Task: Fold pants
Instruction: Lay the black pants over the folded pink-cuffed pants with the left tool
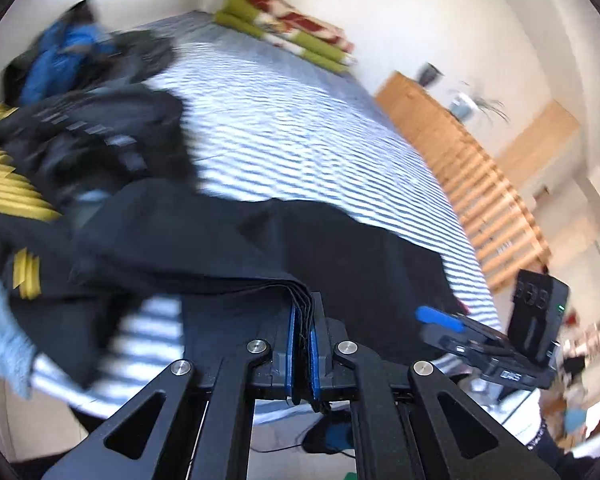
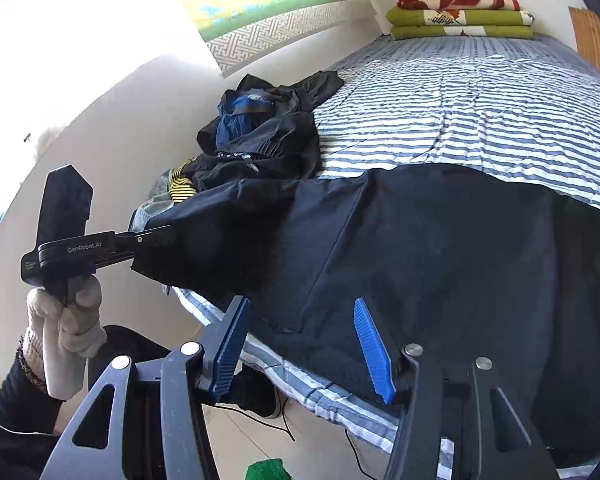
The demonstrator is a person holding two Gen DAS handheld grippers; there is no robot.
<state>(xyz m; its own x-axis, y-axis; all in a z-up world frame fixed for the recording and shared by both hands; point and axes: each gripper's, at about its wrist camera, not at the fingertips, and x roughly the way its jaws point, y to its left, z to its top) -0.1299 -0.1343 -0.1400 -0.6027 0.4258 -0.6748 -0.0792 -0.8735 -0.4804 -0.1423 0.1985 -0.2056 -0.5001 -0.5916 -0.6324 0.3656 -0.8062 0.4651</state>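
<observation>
A gloved hand (image 2: 66, 320) holds the left claw (image 1: 305, 320) angled downward, clamped on a bunched edge of the dark pants (image 2: 440, 248); the right claw (image 2: 300, 340) hovers over the same garment, pads apart, gripping nothing; the pants lie across the near edge of the striped bed (image 2: 480, 92), a clothes pile (image 2: 260, 136) to the left, folded blankets (image 2: 460, 16) at the far end, open bedding between

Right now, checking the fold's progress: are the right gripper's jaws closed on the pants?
No: the right gripper has its jaws apart above the dark pants, with nothing pinched between them.
</observation>
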